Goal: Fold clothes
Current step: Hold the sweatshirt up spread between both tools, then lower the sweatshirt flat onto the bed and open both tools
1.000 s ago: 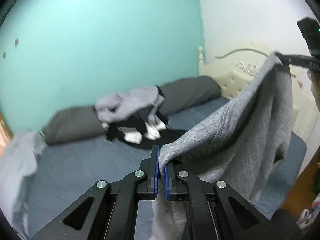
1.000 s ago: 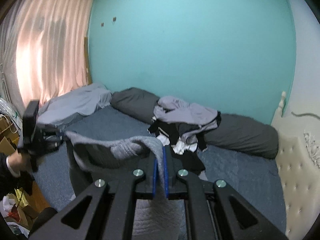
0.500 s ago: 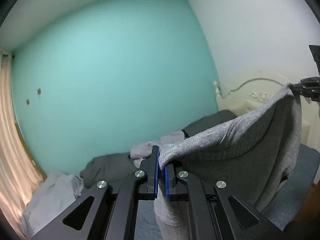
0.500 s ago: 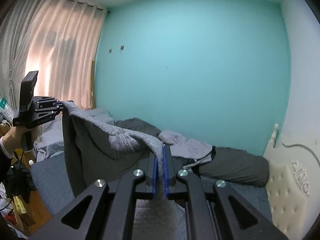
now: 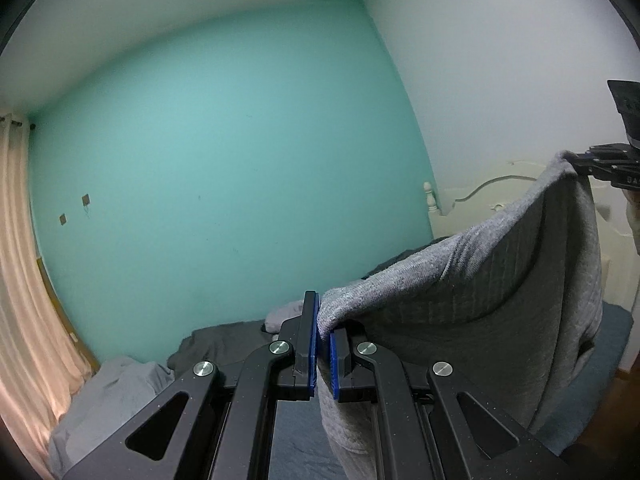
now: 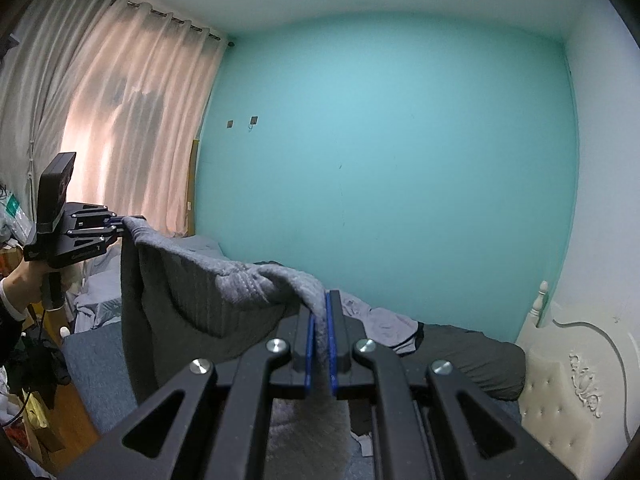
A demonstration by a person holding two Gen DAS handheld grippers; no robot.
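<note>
Above the bed (image 6: 92, 364), two tools, left tool (image 5: 323, 344) and right tool (image 6: 319, 340), pinch one grey sweater (image 5: 480, 300).

My left wrist camera looks along my left hand-held gripper (image 5: 323, 344), very near it, toward the teal wall (image 5: 224, 184). My right wrist camera looks along my right hand-held gripper (image 6: 319, 340) toward the same wall. Both views share the bed (image 6: 96, 368) and the grey garment (image 5: 480, 300).

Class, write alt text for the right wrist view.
The right gripper pinches one corner of a grey knit garment; the left gripper, held in a hand, pinches the other. Behind lie a bed, teal wall and curtains.
</note>
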